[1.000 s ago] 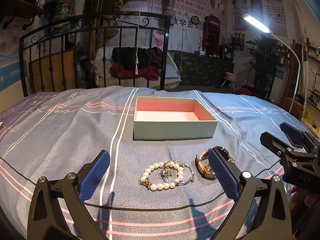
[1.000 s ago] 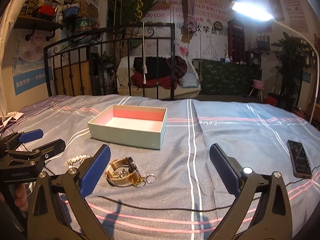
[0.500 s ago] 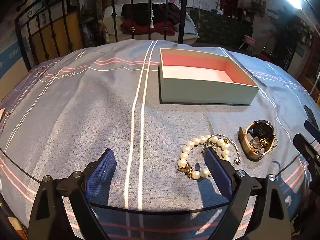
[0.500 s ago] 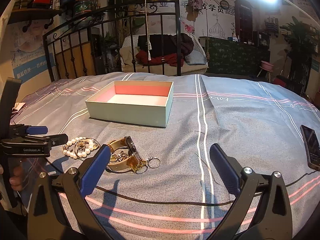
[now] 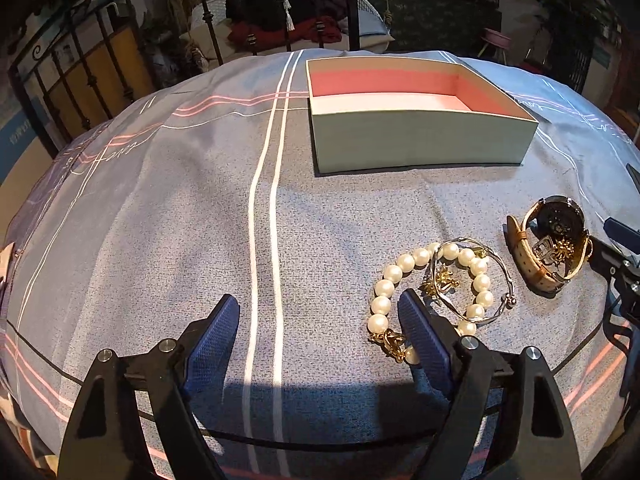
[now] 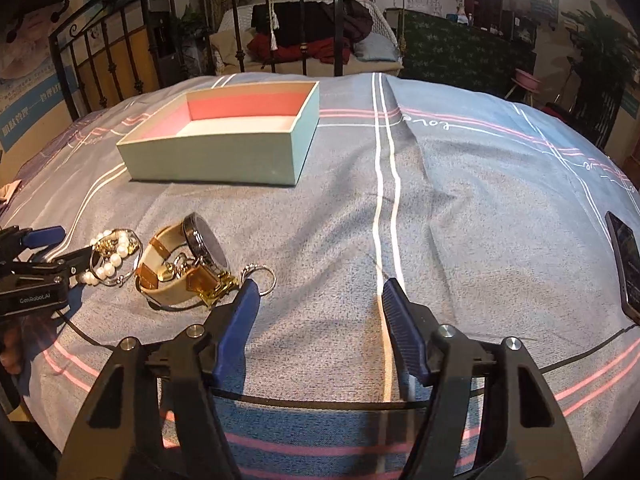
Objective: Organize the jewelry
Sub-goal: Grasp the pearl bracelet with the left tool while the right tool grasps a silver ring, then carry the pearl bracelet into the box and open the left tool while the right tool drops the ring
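Observation:
A pale green box (image 5: 420,148) with a pink inside stands open and empty on the grey bedspread; it also shows in the right wrist view (image 6: 216,152). A pearl bracelet (image 5: 384,292) lies with a silver bangle (image 5: 496,280) and a small gold piece. A tan-strapped watch (image 5: 548,248) lies to their right, also in the right wrist view (image 6: 188,268), with a key ring (image 6: 260,276) beside it. My left gripper (image 5: 316,312) is open, its right finger at the pearls. My right gripper (image 6: 320,292) is open, low over the cloth right of the watch.
A black phone (image 6: 628,264) lies on the bedspread at the far right. A black iron bed rail (image 6: 240,12) runs behind the box. The bedspread (image 5: 160,220) has white and pink stripes and some folds.
Both grippers have dropped lower and tilted down toward the bedspread. The left one has slid left so the pearls sit by its right finger. Both jaws have narrowed.

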`<state>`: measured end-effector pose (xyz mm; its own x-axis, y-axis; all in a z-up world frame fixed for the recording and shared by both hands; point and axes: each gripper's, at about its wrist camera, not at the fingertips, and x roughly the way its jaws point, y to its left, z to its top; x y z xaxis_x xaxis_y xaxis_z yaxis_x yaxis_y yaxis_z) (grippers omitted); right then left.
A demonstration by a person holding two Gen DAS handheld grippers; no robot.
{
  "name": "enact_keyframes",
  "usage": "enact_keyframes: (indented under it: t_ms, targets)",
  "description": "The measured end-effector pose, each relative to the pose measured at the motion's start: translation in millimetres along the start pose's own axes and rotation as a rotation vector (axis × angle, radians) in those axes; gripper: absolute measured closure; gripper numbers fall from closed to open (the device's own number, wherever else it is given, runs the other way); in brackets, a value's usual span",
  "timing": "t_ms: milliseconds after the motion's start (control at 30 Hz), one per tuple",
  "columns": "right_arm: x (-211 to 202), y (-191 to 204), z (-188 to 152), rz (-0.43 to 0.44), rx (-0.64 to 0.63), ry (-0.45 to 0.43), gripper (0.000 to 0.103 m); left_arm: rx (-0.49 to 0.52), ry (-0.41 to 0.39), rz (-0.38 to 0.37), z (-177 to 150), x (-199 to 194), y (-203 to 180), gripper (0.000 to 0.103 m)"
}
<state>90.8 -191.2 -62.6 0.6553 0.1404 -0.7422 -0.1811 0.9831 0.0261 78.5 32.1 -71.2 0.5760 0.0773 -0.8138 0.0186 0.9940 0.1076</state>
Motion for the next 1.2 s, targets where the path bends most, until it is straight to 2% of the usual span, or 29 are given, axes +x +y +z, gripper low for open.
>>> enact_keyframes:
  t_ms: [167,267,333,367,400,433,500,633,767,1033,1200]
  targets:
    - [1.3,9.2,-2.4,0.008,-0.042,0.002,0.038,0.044,0.01,-0.003,1.9,2.0,-4.6,0.024]
    - [1.4,11.2,-2.8,0.01,-0.05,0.003,0.038,0.079,0.007,-0.017,3.3,0.4,-9.9,0.034]
    - [1.6,12.9,-2.7,0.013,-0.06,0.006,0.038,0.109,-0.004,-0.041,2.8,-2.7,-15.8,0.054]
    - [1.8,13.6,-2.5,0.016,-0.068,0.009,0.037,0.125,-0.012,-0.05,2.3,-3.9,-19.4,0.059]
    - [2.4,14.8,-2.1,0.017,-0.076,0.012,0.037,0.142,-0.022,-0.064,1.7,-5.7,-23.4,0.072]
    - [3.2,16.0,-1.4,0.018,-0.08,0.014,0.037,0.155,-0.031,-0.065,1.5,-6.8,-27.2,0.081]
    - [4.9,17.3,-0.1,0.023,-0.091,0.018,0.037,0.147,-0.042,-0.1,2.9,-7.7,-29.5,0.094]
    - [10.2,21.4,5.0,0.037,-0.12,0.029,0.038,0.026,-0.08,-0.198,9.0,-14.8,-20.4,0.094]
    - [15.7,28.4,10.0,0.047,-0.16,0.035,0.042,-0.006,-0.136,-0.232,18.9,-31.2,-20.2,0.094]
    - [17.5,40.4,12.7,0.084,-0.195,0.034,0.08,-0.02,-0.206,-0.272,34.2,-57.3,-21.9,0.094]
    - [14.3,34.2,12.2,0.119,-0.146,0.019,0.083,-0.029,-0.222,-0.312,46.0,-67.3,-19.8,0.094]
